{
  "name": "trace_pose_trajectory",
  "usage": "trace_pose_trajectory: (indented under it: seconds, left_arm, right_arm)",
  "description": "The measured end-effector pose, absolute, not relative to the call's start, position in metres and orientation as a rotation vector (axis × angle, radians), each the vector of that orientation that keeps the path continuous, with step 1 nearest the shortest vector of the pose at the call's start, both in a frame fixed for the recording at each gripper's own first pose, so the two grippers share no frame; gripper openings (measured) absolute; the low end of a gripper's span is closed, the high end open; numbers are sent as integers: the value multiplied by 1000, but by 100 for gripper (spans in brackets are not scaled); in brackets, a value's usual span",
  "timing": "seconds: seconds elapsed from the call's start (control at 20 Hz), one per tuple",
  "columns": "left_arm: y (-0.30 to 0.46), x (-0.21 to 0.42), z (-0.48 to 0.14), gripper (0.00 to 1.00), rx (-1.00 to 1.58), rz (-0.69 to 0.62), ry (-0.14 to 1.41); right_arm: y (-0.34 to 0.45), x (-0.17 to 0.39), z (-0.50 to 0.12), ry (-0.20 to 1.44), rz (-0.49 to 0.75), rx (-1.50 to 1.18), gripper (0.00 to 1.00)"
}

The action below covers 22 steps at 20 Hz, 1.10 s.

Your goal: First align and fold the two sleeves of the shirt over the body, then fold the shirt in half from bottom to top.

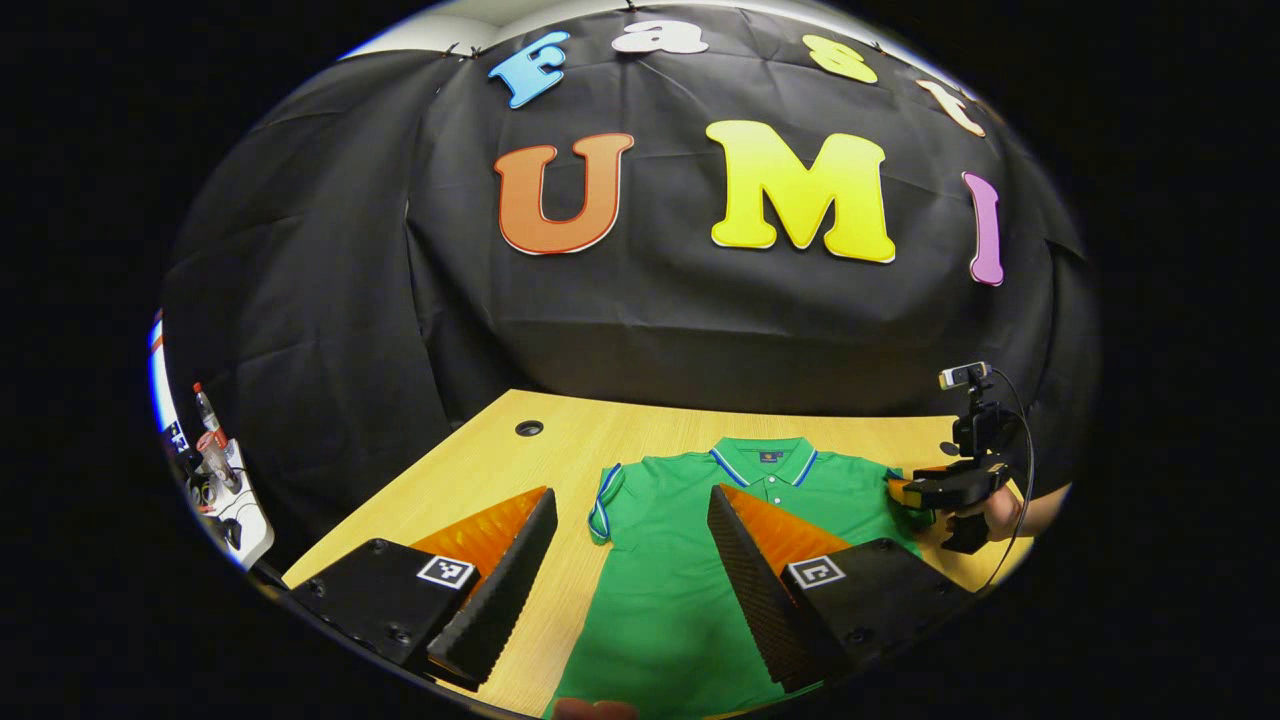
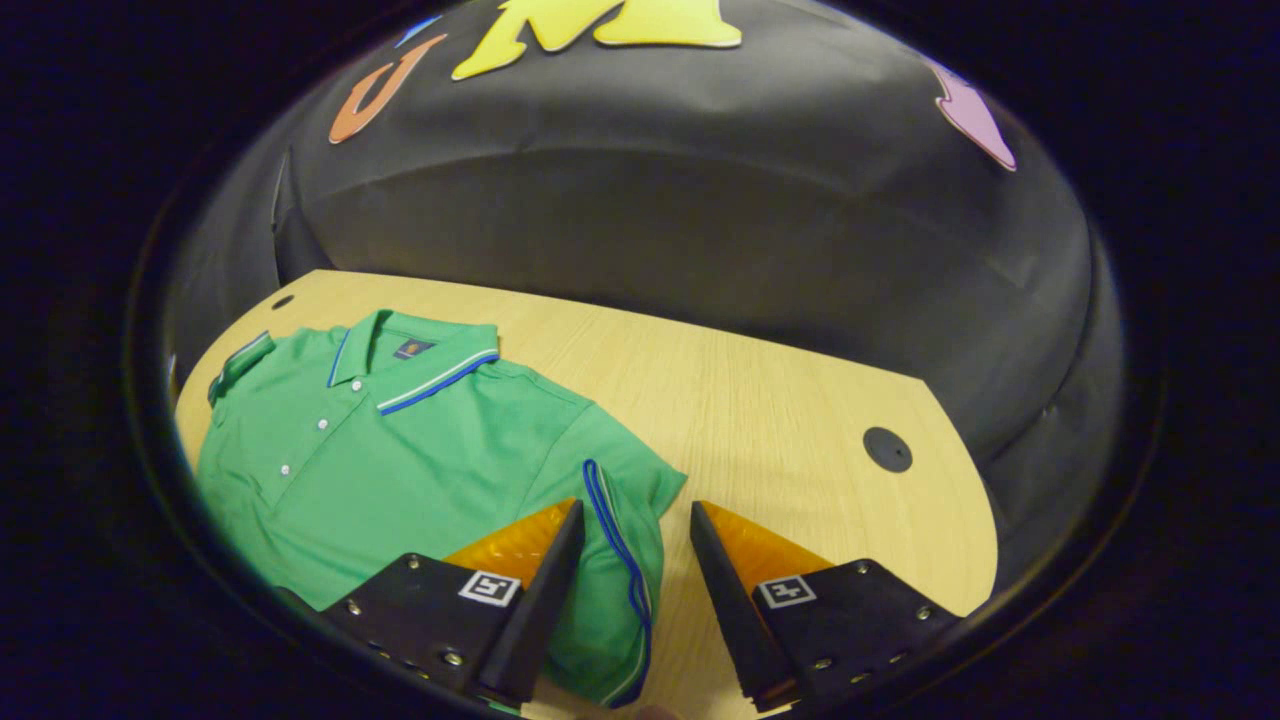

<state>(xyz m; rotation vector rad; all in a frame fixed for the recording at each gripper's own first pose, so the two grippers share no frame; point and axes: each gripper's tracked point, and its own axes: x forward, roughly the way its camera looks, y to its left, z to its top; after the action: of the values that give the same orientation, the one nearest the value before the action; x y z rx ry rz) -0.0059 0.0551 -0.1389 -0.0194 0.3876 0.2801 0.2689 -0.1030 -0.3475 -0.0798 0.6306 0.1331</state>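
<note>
A green polo shirt (image 1: 680, 560) with a blue-and-white trimmed collar lies flat, front up, on the wooden table (image 1: 470, 470). Both sleeves are spread out to the sides. My left gripper (image 1: 630, 545) hovers open over the shirt's lower left body, with the left sleeve (image 1: 603, 500) just beyond its fingers. My right gripper (image 2: 635, 515) is open too, and the blue-edged cuff of the right sleeve (image 2: 615, 560) lies between its fingers. In the left gripper view the right gripper (image 1: 935, 490) is seen at that sleeve, held by a hand (image 1: 1000, 512).
Bare tabletop (image 2: 780, 400) stretches to the right of the shirt, with a round cable hole (image 2: 887, 450) in it. Another hole (image 1: 529, 428) sits at the far left corner. A side shelf with a bottle (image 1: 205, 415) stands off the table's left.
</note>
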Motion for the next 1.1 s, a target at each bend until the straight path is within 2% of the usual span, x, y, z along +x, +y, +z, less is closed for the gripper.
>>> trace_pose_trajectory:
  seconds: [0.15,0.25,0.35,0.45,0.55,0.6,1.1]
  left_arm:
    - [53,-7,-139,98,-15,274,387]
    - [53,-8,-137,98,-9,269,387]
    - [53,-9,-136,98,-6,265,385]
    - [54,-12,-138,98,-8,265,390]
    - [55,-14,-137,98,-10,262,392]
    - [54,-14,-136,98,-8,260,391]
    - [61,-17,-134,98,-30,245,367]
  right_arm:
    - [-100,267,-351,656,139,-11,48]
    - [-99,265,-352,670,134,25,36]
    - [-100,266,-352,673,123,59,37]
    - [-101,266,-353,694,109,114,11]
    - [-106,266,-350,703,83,170,12]
    - [-109,267,-352,715,71,189,2]
    - [-125,257,-283,620,10,265,1]
